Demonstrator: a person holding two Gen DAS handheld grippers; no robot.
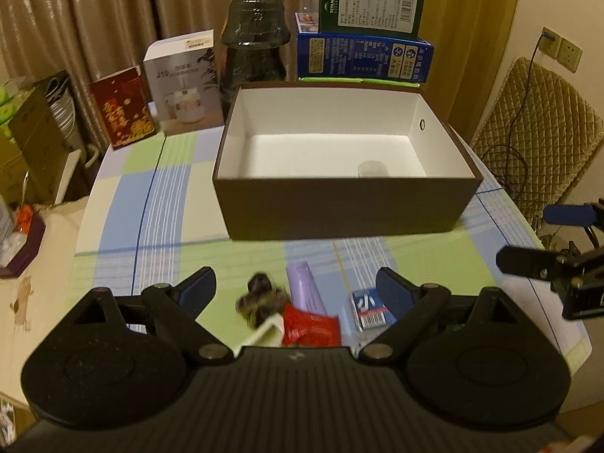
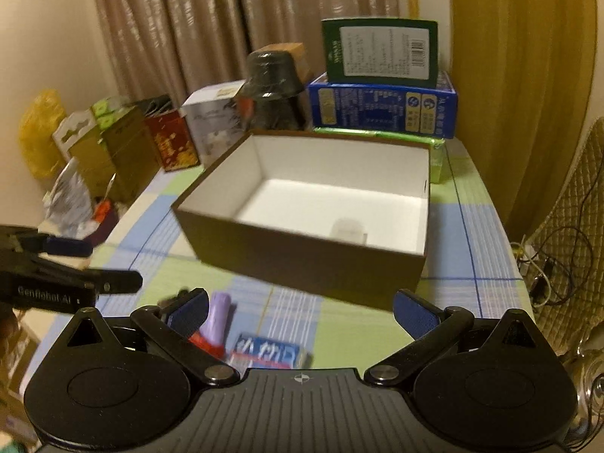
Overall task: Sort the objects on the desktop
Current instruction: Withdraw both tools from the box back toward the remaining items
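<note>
An open brown box (image 1: 339, 211) with a white inside stands mid-table; a small pale object (image 1: 372, 168) lies in it, also in the right wrist view (image 2: 347, 228). In front lie a dark furry item (image 1: 260, 296), a purple tube (image 1: 305, 290), a red packet (image 1: 309, 326) and a blue-white packet (image 1: 368, 307). My left gripper (image 1: 296, 290) is open above these items, holding nothing. My right gripper (image 2: 302, 313) is open and empty above the purple tube (image 2: 219, 317) and blue-white packet (image 2: 268, 351), in front of the box (image 2: 302, 260).
Cartons stand behind the box: a red one (image 1: 122, 107), a white one (image 1: 183, 83), a dark jar (image 1: 255, 41), a blue carton (image 1: 362, 56) with a green one (image 1: 372, 2) on top. A quilted chair (image 1: 536, 128) is at the right. The right gripper (image 1: 558, 264) shows at the left view's edge.
</note>
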